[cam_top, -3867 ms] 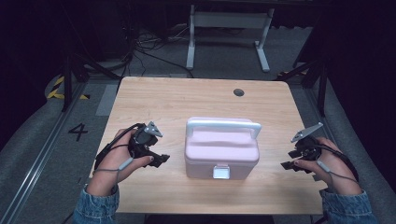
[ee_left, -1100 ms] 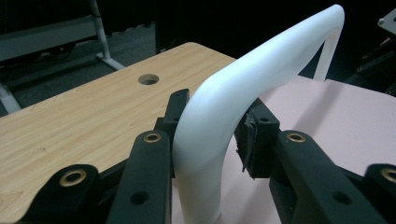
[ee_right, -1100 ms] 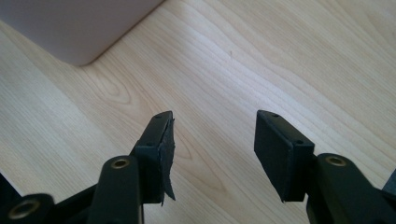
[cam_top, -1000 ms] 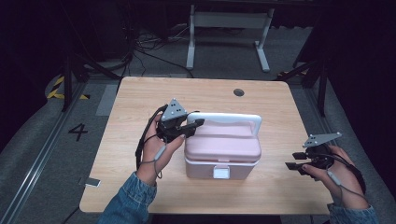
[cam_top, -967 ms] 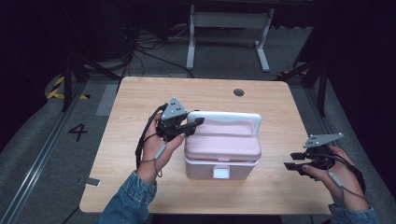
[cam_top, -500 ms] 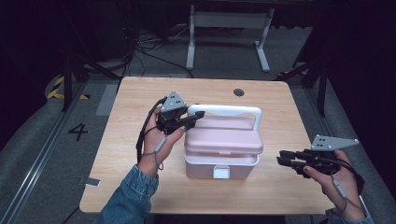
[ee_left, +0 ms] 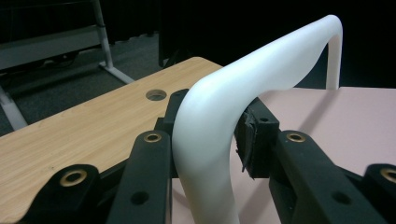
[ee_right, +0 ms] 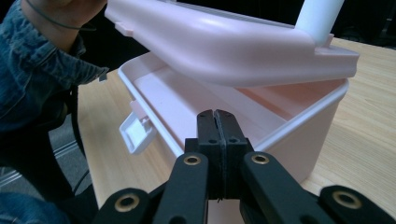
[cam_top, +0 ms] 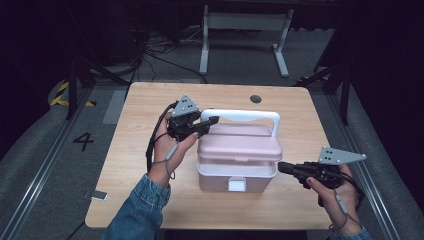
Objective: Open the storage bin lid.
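Since the earlier frame, the lid (cam_top: pixel 239 146) of the pink box (cam_top: pixel 237 172) has come up off the base, and the right claw (cam_top: pixel 283 167) has moved in from the tabletop's right edge to the box's right side.

Left claw (cam_top: pixel 212 120) is clamped on the white handle (cam_top: pixel 241 116) at its left corner, just above the box; in the left gripper view the black pads (ee_left: pixel 254 136) press the handle (ee_left: pixel 219 126) from both sides where it bends. The left hand (cam_top: pixel 172 145) holds that claw beside the box's left side, with a denim sleeve (cam_top: pixel 136 212) running back toward the near edge of the tabletop (cam_top: pixel 130 165).

The lid sits tilted above the base, with a gap between them that shows in the right gripper view: the lid (ee_right: pixel 224 44) hangs over the open base (ee_right: pixel 299 135), and pink inner walls show beneath. A white latch (ee_right: pixel 136 133) hangs loose off the box's front rim.

Right claw (ee_right: pixel 217 122) has its jaws pressed flat together with nothing between them, its tips just beside the box's rim at the right end. The right hand (cam_top: pixel 334 192) grips it near the box's right side.

The box stands at the middle of the tabletop, and a round cable hole (cam_top: pixel 256 99) lies beyond it.
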{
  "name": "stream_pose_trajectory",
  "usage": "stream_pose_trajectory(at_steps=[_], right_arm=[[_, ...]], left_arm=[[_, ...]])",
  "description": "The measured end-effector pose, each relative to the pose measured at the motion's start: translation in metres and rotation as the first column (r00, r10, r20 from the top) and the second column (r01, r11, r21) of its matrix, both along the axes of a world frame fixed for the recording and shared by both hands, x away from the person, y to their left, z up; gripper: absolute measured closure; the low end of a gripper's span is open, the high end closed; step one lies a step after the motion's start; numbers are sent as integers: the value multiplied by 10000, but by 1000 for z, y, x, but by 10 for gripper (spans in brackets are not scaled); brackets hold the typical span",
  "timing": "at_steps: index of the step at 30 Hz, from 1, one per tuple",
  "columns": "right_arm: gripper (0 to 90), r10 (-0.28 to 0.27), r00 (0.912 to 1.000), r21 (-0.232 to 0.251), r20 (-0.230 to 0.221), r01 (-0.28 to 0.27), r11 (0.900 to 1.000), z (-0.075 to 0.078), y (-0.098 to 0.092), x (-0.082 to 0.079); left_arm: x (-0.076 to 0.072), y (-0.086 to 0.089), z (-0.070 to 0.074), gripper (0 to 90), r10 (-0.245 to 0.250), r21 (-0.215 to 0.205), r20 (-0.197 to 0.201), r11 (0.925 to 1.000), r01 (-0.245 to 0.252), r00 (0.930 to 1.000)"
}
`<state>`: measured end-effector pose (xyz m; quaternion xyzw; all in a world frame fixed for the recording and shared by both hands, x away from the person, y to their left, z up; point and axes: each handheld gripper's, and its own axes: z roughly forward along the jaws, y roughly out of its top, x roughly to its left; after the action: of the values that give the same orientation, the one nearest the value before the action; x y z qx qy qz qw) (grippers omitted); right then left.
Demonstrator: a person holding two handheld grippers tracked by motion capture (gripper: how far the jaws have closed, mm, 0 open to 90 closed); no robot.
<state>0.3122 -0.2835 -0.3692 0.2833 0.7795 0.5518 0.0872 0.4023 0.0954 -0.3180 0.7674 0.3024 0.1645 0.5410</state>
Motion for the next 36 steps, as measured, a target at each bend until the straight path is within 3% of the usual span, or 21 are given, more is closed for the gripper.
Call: stream_pose_trajectory(at_steps=[3, 7, 14, 20, 25, 36], right_arm=[[900, -43, 10000, 249, 22, 42, 9997, -2, 3, 2], [900, -247, 9991, 200, 332, 240, 9995, -3, 4, 3], [900, -330, 9983, 121, 473, 325, 9994, -2, 3, 3], [900, -313, 9985, -18, 450, 314, 9995, -2, 4, 4], [900, -297, 9984, -18, 476, 298, 9996, -1, 4, 6], [900, -237, 9975, 104, 671, 231, 9997, 6, 3, 10]], left_arm=[[0, 0, 0, 687, -27, -32, 1, 10000, 27, 10000], [-1, 1, -1, 687, -84, 2, -84, 10000, 84, 9999], [-1, 0, -3, 680, -137, 79, -124, 9999, 138, 9998], [-2, 4, -4, 492, 103, 274, -137, 9996, -99, 9999], [-5, 10, -5, 390, 346, 810, -287, 9962, -321, 9990], [-21, 28, 3, 324, 685, 1082, -171, 9919, -663, 9975]])
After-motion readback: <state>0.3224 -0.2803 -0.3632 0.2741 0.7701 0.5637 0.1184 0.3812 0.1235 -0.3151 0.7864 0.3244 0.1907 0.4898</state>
